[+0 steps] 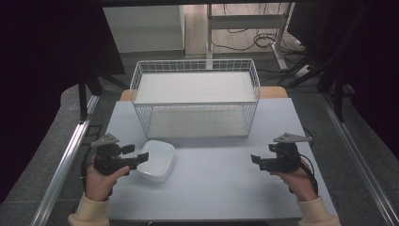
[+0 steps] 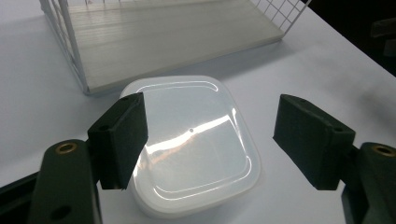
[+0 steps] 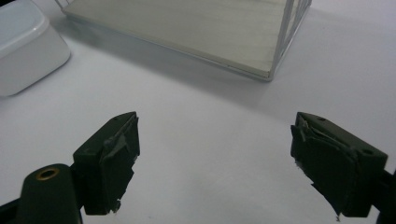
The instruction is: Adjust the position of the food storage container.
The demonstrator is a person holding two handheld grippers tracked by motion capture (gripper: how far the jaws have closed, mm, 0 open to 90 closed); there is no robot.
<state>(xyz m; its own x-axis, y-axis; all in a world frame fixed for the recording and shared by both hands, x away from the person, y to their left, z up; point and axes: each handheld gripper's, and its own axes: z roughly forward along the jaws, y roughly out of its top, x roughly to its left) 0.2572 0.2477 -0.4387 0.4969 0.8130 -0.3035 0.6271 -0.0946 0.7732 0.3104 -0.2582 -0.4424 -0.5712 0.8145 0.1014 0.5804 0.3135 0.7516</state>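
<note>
The left gripper [image 1: 136, 157] is held with its jaws apart at the left edge of the box [image 1: 156, 160], a white lidded plastic container lying flat on the table [image 1: 216, 188], front left of the rack [image 1: 195, 96]. In the left gripper view the box [image 2: 194, 144] is seen between and just beyond the two open jaws, with nothing yet clamped. The right gripper [image 1: 256, 160] is held well apart from the box, over bare table, its jaws also spread wide and empty.

Several slips can be foreseen. The lid is glossy and smooth, so a pinch taken on the rounded rim is likely to slide off as the jaws close. If only the lid edge is caught, the lid may be pulled free while the base is left behind. The box looks light, so it could be pushed across the table by one jaw before the other arrives. If it is meant for the rack, the wire front could be struck on the way in.

The table is a pale, matt board, bare apart from box and rack. The rack is white wire with two light shelves, both unloaded. Beyond it a grey floor, desk legs and loose cables [image 1: 244, 40] are seen, with dark curtains at both sides.
</note>
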